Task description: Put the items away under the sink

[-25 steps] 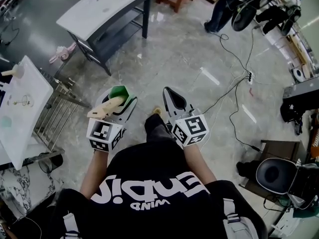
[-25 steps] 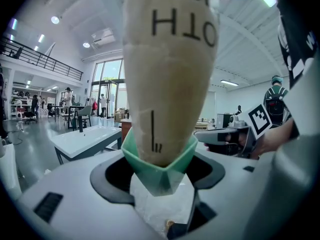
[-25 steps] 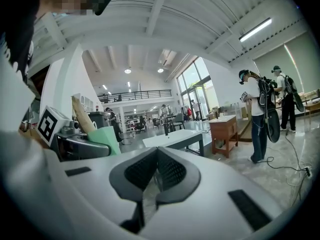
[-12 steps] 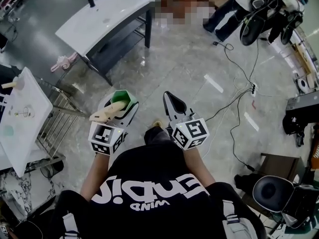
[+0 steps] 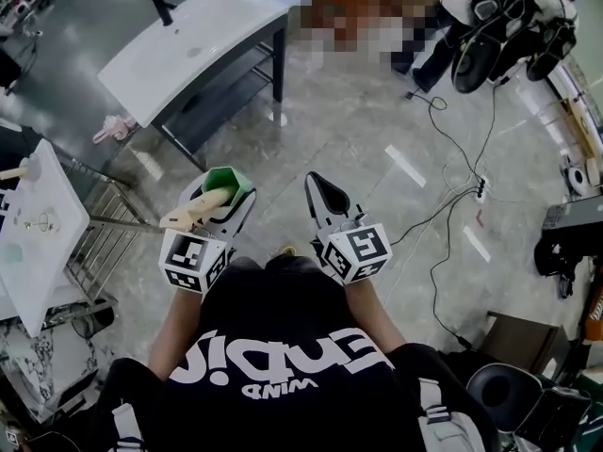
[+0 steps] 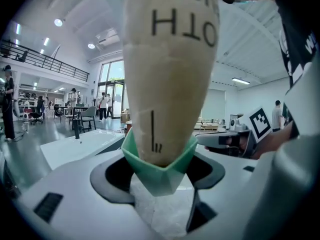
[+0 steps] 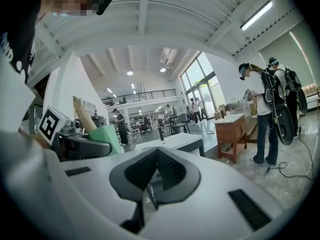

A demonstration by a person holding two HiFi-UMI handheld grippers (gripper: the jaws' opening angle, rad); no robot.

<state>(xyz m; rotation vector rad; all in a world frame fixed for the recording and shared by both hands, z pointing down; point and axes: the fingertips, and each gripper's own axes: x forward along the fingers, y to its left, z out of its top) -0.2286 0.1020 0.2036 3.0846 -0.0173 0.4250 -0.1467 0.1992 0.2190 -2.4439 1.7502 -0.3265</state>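
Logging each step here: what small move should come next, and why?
Probably step forward-left toward the white sink table: the left gripper is shut on the green holder, which is well short of the shelf below that table; the right gripper is shut, empty.

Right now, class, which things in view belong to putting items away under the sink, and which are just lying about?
Job: green cup and beige toothbrush case, clamped in the left gripper; white sink stand with its lower shelf.
Lying about: floor cable; power strip; wooden table.
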